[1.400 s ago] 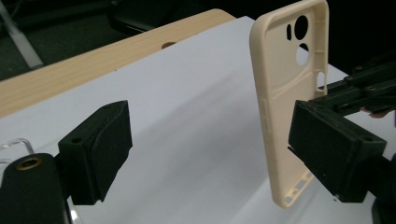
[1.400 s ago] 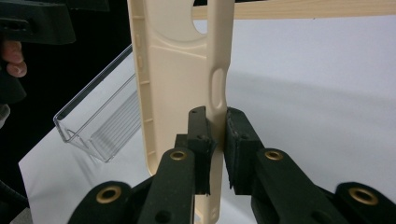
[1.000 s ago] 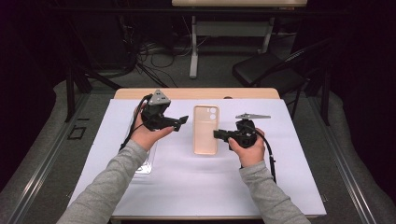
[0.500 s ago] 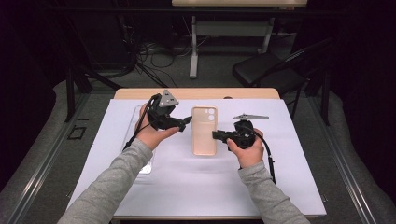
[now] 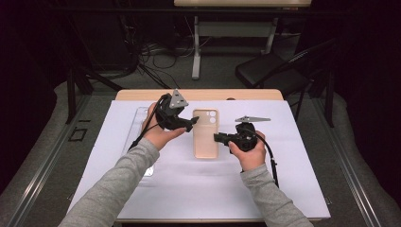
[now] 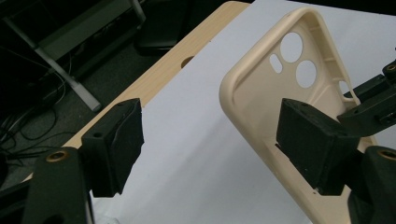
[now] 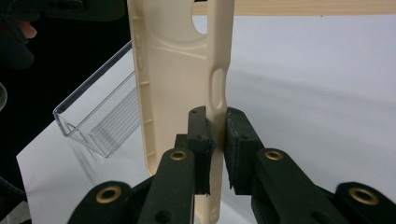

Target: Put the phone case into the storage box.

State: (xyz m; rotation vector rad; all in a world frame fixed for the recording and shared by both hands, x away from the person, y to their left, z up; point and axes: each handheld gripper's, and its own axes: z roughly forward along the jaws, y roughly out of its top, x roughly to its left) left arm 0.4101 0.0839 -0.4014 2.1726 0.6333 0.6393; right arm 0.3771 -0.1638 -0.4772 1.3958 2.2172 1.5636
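The right tongs (image 7: 215, 140) pinch the side wall of the beige phone case (image 5: 206, 134), holding it above the white surface (image 5: 293, 170), while the left tongs (image 6: 210, 144), just narrowing yet not gripping, straddle its other edge, probably to take hold.

A dark room with a black chair (image 5: 279, 71) beyond the wooden table (image 5: 142, 95).

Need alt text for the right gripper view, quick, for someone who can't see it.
The right gripper pinches one side wall of an upright beige phone case between its black fingers. A clear plastic tray lies behind on the white table cover.
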